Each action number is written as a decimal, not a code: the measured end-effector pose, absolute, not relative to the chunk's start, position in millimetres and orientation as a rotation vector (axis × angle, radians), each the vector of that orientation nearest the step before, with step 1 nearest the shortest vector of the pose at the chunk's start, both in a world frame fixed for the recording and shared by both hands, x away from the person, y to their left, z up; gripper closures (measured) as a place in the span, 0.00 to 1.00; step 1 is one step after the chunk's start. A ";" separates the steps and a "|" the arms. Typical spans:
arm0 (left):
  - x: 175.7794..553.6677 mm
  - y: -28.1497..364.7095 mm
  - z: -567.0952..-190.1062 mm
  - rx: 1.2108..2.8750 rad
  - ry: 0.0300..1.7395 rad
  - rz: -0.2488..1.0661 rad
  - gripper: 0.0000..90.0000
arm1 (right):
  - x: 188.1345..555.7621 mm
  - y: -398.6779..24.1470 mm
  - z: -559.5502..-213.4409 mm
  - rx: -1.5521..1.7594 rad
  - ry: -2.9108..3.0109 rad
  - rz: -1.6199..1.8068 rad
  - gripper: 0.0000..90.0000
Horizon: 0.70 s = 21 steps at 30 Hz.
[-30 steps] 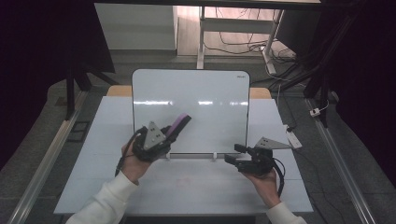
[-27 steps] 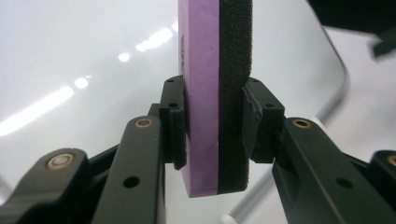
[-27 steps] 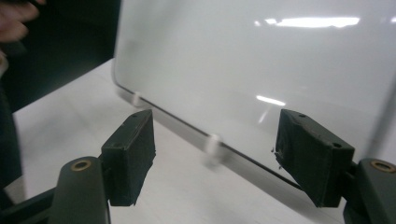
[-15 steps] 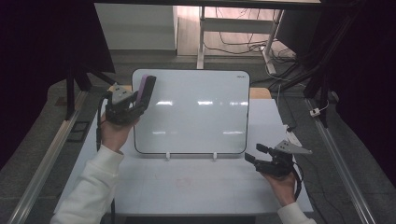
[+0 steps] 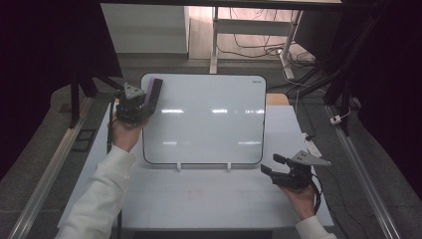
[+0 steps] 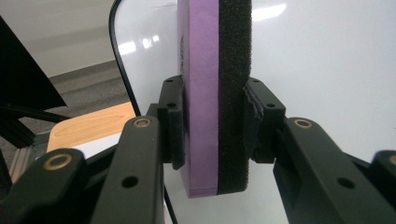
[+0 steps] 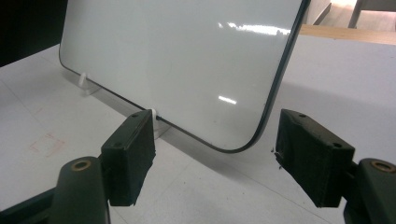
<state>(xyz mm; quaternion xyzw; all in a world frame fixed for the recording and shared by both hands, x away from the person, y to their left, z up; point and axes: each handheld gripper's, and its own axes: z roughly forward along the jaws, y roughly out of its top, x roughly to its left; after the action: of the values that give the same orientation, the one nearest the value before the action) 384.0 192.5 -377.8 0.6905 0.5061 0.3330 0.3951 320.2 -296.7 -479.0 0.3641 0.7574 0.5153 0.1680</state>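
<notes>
Dark walls and black frames stand all round the pale white table [image 5: 209,199], and loose cables lie on the floor behind it; a big shiny whiteboard with a thin black rim [image 5: 204,119] leans up on the table on two little white feet [image 5: 178,166]; its face looks clean, with no marks that I can see.

A hand in a white sleeve holds the left tongs [image 5: 142,102] up by the top left corner of the board; these tongs are squeezed tight on a block eraser with a purple back and a black foam face [image 6: 217,93]; from the left gripper view the eraser stands on end between the two pads, its black foam side close to the board, but I cannot tell if it touches.

The right tongs [image 5: 271,165] sit low by the bottom right corner of the board; their jaws stand apart with nothing in them; the corner of the board [image 7: 243,140] is just in front of the gap.

What could go wrong, I think: the board only leans on its small feet, so a hard push with the eraser up high could tip it back or slide it; the right tongs do not hold it steady yet; the foam is soft, so the eraser could also twist or slip out if it drags on the rim.
</notes>
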 end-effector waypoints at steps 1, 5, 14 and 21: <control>383.7 191.9 -378.3 1.754 1.277 0.853 0.70 | 320.3 -296.9 -479.1 1.038 2.153 1.466 0.30; 381.8 193.7 -379.0 1.743 1.249 0.836 0.58 | 320.4 -297.1 -479.4 1.040 2.152 1.464 0.30; 340.9 195.6 -385.5 1.809 1.069 0.766 0.35 | 321.2 -297.3 -481.8 1.025 2.184 1.444 0.30; 305.9 208.3 -423.5 1.886 1.036 0.510 0.34 | 321.8 -295.6 -484.7 0.953 2.251 1.417 0.30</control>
<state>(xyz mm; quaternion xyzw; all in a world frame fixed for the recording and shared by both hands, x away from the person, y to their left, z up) 305.9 208.3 -423.5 0.7623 0.4186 0.2061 0.4485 321.8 -295.6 -484.7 0.3330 0.7868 0.4953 0.1574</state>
